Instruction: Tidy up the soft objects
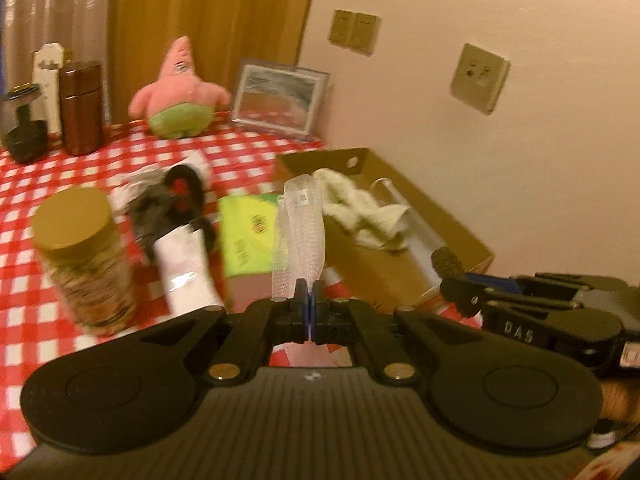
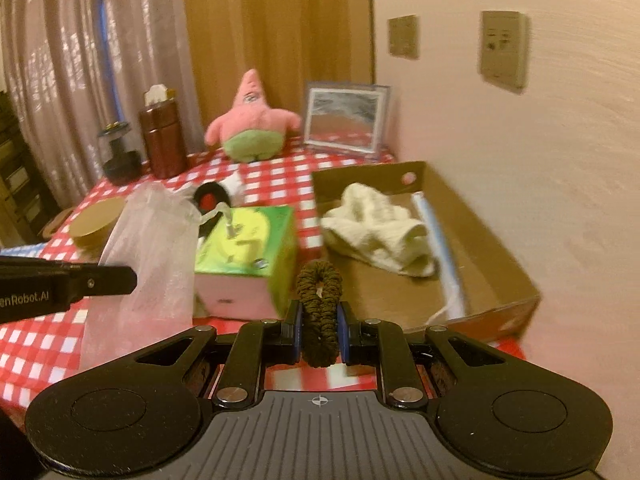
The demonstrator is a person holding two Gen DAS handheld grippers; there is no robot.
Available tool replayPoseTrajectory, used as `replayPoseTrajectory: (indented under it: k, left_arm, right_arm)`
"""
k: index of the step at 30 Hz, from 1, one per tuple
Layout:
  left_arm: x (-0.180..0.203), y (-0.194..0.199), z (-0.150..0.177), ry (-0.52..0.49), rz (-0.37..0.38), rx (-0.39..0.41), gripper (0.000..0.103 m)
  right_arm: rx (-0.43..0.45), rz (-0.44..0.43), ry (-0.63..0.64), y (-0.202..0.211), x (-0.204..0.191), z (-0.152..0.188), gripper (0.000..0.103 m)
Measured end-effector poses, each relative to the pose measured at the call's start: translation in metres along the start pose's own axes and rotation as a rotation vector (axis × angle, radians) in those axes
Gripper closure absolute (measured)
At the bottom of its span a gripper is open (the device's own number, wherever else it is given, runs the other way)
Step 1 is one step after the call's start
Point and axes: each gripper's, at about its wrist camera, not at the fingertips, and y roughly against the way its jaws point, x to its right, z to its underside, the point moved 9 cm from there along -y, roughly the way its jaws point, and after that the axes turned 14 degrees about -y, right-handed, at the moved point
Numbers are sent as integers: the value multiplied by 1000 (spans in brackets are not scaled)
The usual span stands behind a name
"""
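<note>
I am holding two soft things at once, one in each gripper, above a table with a red-and-white checked cloth (image 2: 36, 344). My landmark is the shallow cardboard box (image 2: 496, 280), which sits against the wall and is open at the top.

My right gripper (image 2: 319, 320) is clamped on a dark brown scrunchie (image 2: 319, 292). The scrunchie is squeezed flat between the jaws, and its long axis runs straight ahead, away from me, with a loop poking out past the fingertips. From this gripper the box lies ahead and slightly to the right, its near-left corner just beyond the scrunchie's tip. I judge this hand to be the nearer one to the box.

My left gripper (image 1: 309, 300) is fully closed, pinching the bottom edge of a white mesh pouch (image 1: 298, 236). The pouch stands nearly upright from the jaws. From this gripper the box lies ahead and to the right, with its left wall just behind the pouch.

Inside the box already lies a cream knitted cloth (image 2: 376, 236), crumpled near the middle, and a clear plastic tube (image 2: 436, 240) along the wall side. A green box (image 2: 248, 248) sits just left of the cardboard box. A pink starfish plush (image 2: 250, 120) stands well behind it, at the back of the table.

As I read it, both hands need to travel forward and right to release over the box.
</note>
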Motion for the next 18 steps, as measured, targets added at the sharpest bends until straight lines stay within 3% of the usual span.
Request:
replayPoseTrajectory:
  k: [10, 18]
  left_arm:
    - [55, -62, -54, -16, 106, 42, 103]
    - [76, -121, -69, -24, 156, 39, 103]
  right_arm:
    - [69, 75, -39, -1, 65, -41, 85]
    - [75, 133, -68, -17, 110, -59, 85]
